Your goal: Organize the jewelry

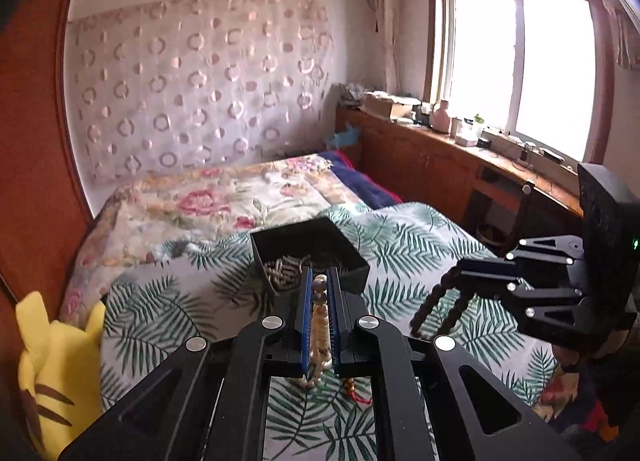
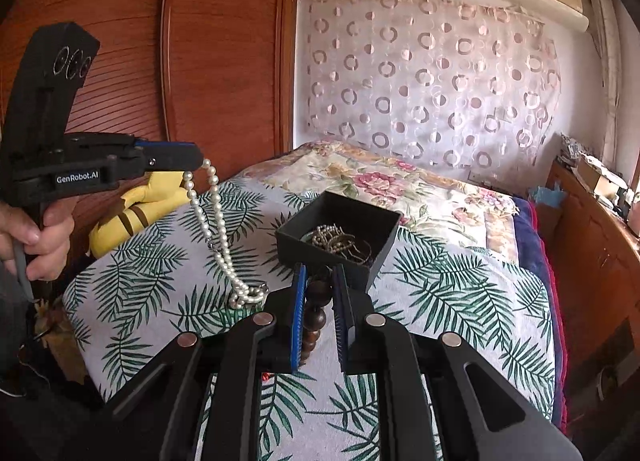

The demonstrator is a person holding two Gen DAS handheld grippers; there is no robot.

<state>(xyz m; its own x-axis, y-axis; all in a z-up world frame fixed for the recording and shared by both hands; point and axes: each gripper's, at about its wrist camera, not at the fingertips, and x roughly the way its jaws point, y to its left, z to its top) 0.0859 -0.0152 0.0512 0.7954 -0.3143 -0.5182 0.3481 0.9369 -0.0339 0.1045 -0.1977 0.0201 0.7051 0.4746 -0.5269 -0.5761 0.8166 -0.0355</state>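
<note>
we've got both tongs busy over the bed [image 2: 460, 301] with the palm-leaf sheet. our left tongs [image 2: 192, 165] are pinched nearly closed on a pearl necklace [image 2: 218, 229]. in the right wrist view the strand hangs down from their tip in a long loop, and its low end lies bunched on the sheet just left of our right tongs [image 2: 320, 301]. in the left wrist view the same pearls [image 1: 320, 321] run up between the blue pads of the left tongs [image 1: 320, 301].

the right tongs are narrow too, clamped on a string of dark brown wooden beads [image 2: 316, 313] that sits between the pads and trails back toward the camera. from the left wrist view those beads [image 1: 436, 309] dangle in two strands under the right tongs [image 1: 450, 281], above the sheet.

the black box [image 2: 340, 237] sits on the bed just beyond both sets of tongs, open on top, with a tangle of chains and small beads already in it. a yellow plush toy [image 2: 140, 205] leans at the left edge of the bed by the wooden wardrobe [image 2: 120, 41]. a person's hand [image 2: 36, 237] grips the left handle.
</note>
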